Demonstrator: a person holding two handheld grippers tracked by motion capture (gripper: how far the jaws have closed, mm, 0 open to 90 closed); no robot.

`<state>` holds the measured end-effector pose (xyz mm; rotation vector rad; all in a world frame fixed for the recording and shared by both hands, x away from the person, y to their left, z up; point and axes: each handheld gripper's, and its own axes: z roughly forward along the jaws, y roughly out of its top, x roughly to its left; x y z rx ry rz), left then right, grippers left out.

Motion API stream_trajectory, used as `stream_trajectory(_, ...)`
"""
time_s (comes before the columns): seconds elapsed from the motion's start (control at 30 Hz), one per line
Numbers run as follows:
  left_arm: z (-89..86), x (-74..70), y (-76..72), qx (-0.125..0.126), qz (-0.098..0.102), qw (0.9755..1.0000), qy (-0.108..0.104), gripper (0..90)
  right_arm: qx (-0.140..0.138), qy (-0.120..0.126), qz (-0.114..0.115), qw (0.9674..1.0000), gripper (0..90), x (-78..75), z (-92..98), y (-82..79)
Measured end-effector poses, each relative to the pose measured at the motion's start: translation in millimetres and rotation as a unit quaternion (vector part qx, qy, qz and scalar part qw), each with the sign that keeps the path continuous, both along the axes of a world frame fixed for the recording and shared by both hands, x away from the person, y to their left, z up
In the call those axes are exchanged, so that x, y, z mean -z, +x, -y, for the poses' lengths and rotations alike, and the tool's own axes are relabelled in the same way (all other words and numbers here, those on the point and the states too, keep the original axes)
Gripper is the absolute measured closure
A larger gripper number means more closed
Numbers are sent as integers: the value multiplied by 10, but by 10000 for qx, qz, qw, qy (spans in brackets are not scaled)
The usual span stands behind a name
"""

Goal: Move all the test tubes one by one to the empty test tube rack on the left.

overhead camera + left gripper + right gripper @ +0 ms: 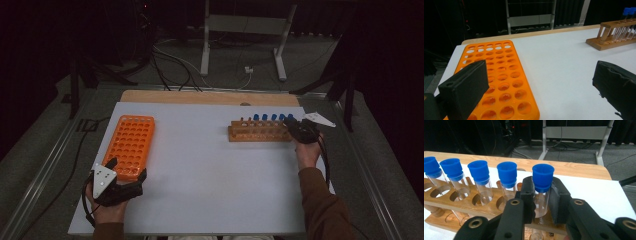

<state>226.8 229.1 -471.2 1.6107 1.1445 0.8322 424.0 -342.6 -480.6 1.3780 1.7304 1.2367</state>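
I'm clamping the right tongs [541,202] on the end tube [541,190], the blue-capped one standing upright at the right end of the wooden rack [257,131] near the surface's far right edge. The tube's long axis is running vertical, so I'm judging a straight lift clears it. The left tongs [117,180] are sitting released by the orange tray [131,145] near the left edge, well apart from the rack.
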Motion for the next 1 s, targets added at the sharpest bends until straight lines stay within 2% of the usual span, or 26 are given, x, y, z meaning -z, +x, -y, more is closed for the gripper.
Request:
stream_trajectory(0.27,15,2,6,48,-12,10000,24,13,41,9,51,10000,766,-8,-4,-11)
stream_trajectory(0.43,40,5,18,128,-59,9999,17,13,49,-41,219,9997,767,-83,9,-52)
stream_trajectory(0.67,136,-15,62,406,-227,9989,-11,13,37,-67,407,9991,768,-177,10,-106)
stream_trajectory(0.83,228,-58,110,597,-307,9977,-47,14,-4,-191,552,9983,768,-327,-2,-118)
stream_trajectory(1.0,317,-117,159,755,-377,9964,-116,13,-57,-310,769,9965,768,-575,-28,-140)
